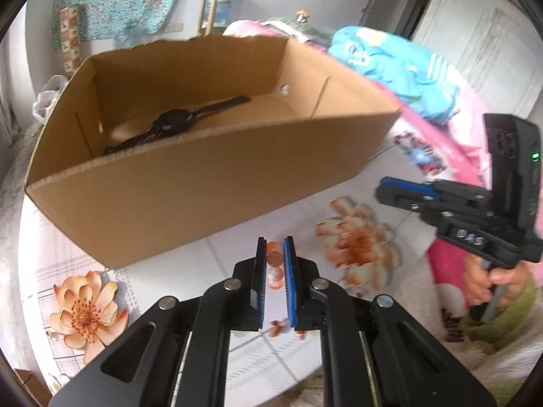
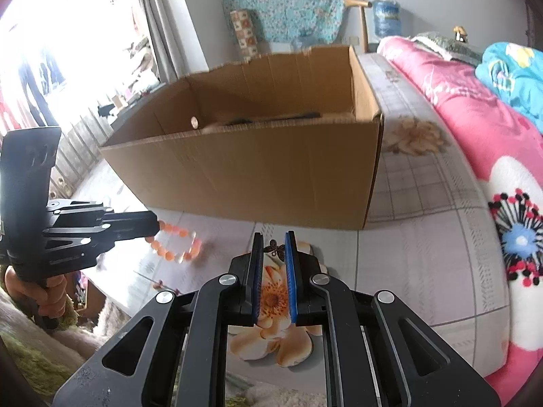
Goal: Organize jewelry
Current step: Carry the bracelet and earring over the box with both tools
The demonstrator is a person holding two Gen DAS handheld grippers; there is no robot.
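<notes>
An open cardboard box [image 1: 190, 190] stands on a flowered bedsheet, also seen as the box [image 2: 258, 169] in the right wrist view. A black wristwatch [image 1: 173, 123] lies flat inside it. My left gripper [image 1: 275, 242] is shut on an orange bead bracelet [image 1: 274, 259] just in front of the box's near wall. In the right wrist view that bracelet [image 2: 176, 246] hangs as a loop from the left gripper [image 2: 154, 225]. My right gripper [image 2: 274, 237] is shut on a small brown butterfly charm [image 2: 276, 250] held at its fingertips. The right gripper [image 1: 385, 188] shows side-on at the right.
A pink quilt [image 2: 475, 108] and a blue garment [image 1: 400, 64] lie on the bed to the right of the box. A person's hand [image 1: 488, 278] grips the right tool's handle. A window with curtains [image 2: 149, 23] is at the left.
</notes>
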